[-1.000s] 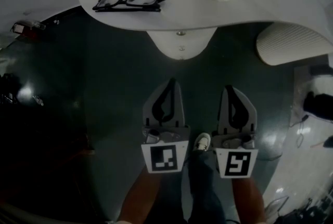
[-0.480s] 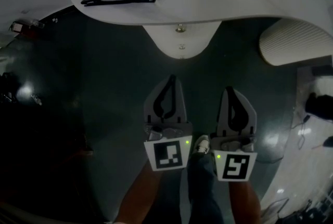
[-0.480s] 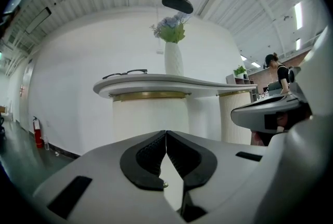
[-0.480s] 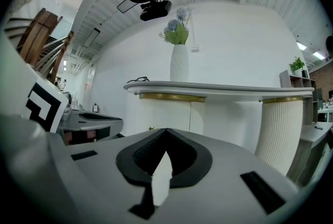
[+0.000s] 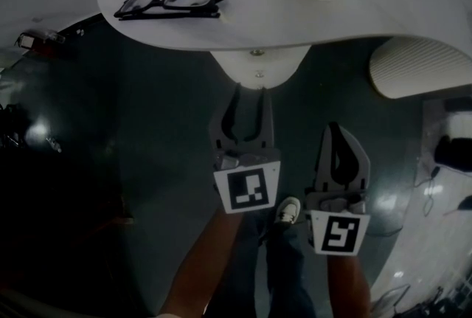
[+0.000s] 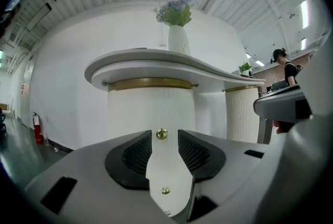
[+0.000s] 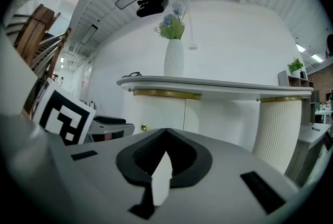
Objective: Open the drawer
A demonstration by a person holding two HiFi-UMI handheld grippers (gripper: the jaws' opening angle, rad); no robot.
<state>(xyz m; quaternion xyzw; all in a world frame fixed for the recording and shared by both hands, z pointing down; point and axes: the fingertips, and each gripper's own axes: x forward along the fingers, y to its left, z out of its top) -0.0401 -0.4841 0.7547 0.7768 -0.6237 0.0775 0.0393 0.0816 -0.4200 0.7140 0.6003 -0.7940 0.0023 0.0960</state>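
The right gripper (image 5: 337,130) hangs clenched and empty at 4 o'clock of the left gripper (image 5: 248,97), whose jaws have just been opening and stand released on nothing. At its 12 o'clock the white drawer (image 5: 258,64), under the table (image 5: 310,18), shows its brass knob (image 6: 162,134) between the jaw tips, untouched. This is an approach, I judge, next needing an advance, a squeeze on the knob and a straight pull.

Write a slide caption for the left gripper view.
Left gripper, fingers just opened, lines up on the brass drawer knob below the curved tabletop; nothing gripped yet.
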